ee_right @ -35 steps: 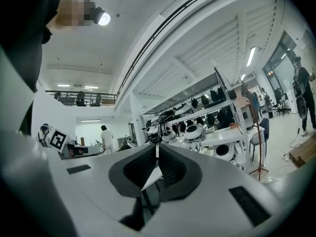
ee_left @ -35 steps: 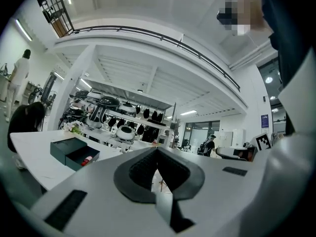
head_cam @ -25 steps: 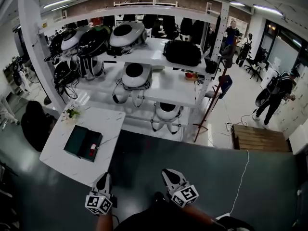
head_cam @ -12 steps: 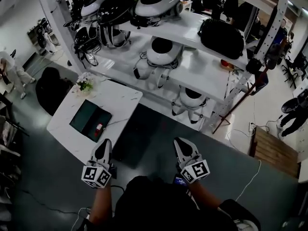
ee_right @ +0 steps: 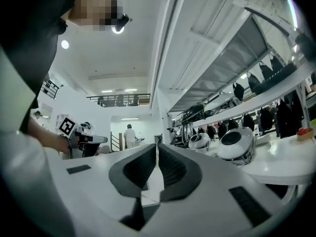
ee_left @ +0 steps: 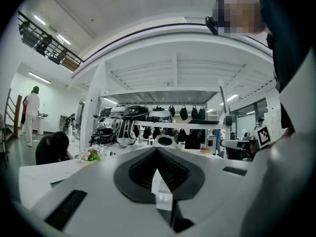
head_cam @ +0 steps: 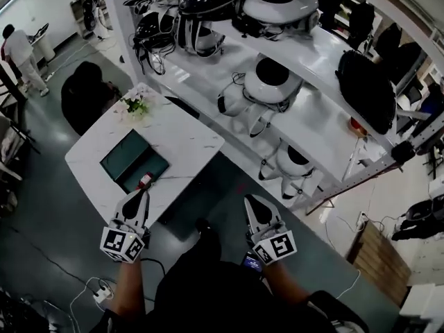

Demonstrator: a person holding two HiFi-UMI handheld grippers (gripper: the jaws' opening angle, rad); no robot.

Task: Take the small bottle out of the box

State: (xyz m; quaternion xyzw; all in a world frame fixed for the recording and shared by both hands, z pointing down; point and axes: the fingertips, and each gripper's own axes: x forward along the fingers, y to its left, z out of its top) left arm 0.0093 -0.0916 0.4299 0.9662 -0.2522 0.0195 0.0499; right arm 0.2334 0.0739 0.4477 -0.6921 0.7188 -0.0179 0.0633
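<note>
A: What are the two tools doing?
B: The left gripper (head_cam: 142, 194) is pinched shut with nothing in it. So is the right gripper (head_cam: 248, 201).
A: Where is the small bottle (head_cam: 145, 180)?
B: It is in the green box (head_cam: 128, 159) on the white table (head_cam: 180, 134), at the near edge, just past the left gripper's tip.

left gripper (head_cam: 142, 194): jaws together, empty, level | right gripper (head_cam: 250, 201): jaws together, empty, level
</note>
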